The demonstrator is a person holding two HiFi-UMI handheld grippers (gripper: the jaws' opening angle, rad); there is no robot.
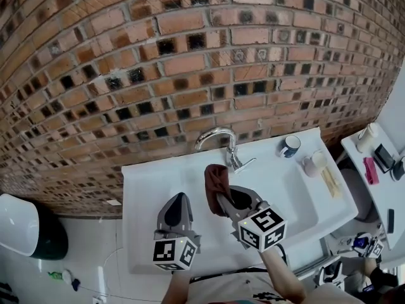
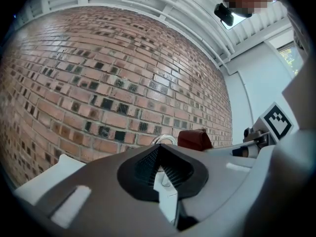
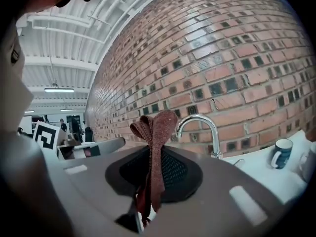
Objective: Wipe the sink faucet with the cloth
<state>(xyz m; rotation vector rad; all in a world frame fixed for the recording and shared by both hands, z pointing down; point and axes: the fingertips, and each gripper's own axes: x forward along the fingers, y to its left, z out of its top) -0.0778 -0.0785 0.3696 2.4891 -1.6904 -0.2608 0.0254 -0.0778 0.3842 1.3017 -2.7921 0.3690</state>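
Observation:
A chrome curved faucet (image 1: 218, 139) stands at the back of the white sink (image 1: 152, 182), against the brick wall. My right gripper (image 1: 223, 201) is shut on a brown cloth (image 1: 215, 185), which sticks up from its jaws just in front of the faucet without touching it. In the right gripper view the cloth (image 3: 154, 147) hangs folded between the jaws, with the faucet (image 3: 200, 127) behind and to the right. My left gripper (image 1: 180, 202) hovers over the basin's left half, shut and holding nothing. In the left gripper view the faucet (image 2: 164, 139) and the cloth (image 2: 194, 138) show past the jaws.
A dark blue mug (image 1: 290, 145) and a pale cup (image 1: 313, 163) sit on the sink's right rim, with a yellowish bar (image 1: 330, 182) nearby. A white side shelf (image 1: 354, 154) at the right holds small items. A white bin (image 1: 16, 223) stands on the floor at left.

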